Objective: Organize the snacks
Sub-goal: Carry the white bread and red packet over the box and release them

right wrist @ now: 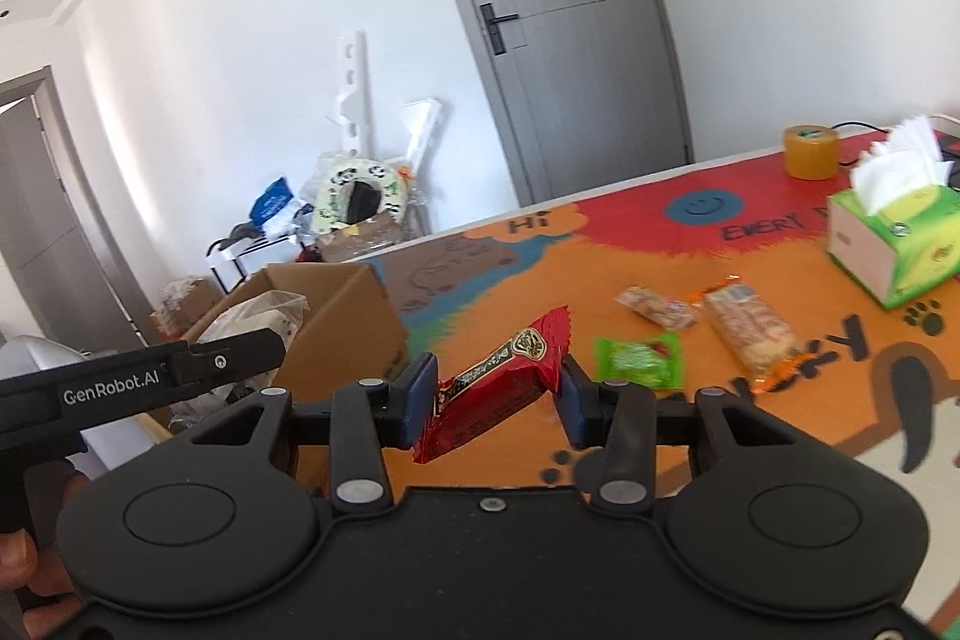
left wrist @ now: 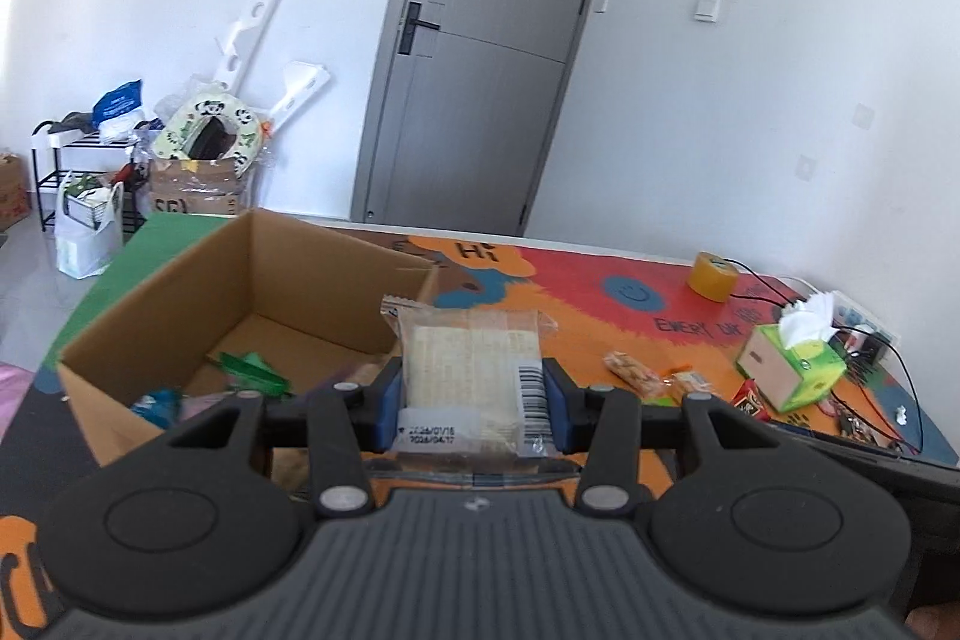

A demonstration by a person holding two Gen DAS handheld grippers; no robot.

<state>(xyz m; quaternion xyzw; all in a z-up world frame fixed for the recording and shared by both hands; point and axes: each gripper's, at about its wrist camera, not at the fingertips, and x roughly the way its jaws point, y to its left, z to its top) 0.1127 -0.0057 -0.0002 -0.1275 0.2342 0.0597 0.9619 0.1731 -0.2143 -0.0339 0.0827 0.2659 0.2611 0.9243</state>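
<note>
My left gripper is shut on a clear cracker packet and holds it just right of the open cardboard box, near its right wall. The box holds a green wrapper and other snacks. My right gripper is shut on a red snack packet, held tilted above the table. Loose on the mat lie a green packet, an orange-edged cracker bar and a small clear packet. The box and my left gripper's body show at the left of the right wrist view.
A green tissue box and a roll of yellow tape stand at the table's far right, with black cables beyond. A grey door and a pile of clutter are behind the table.
</note>
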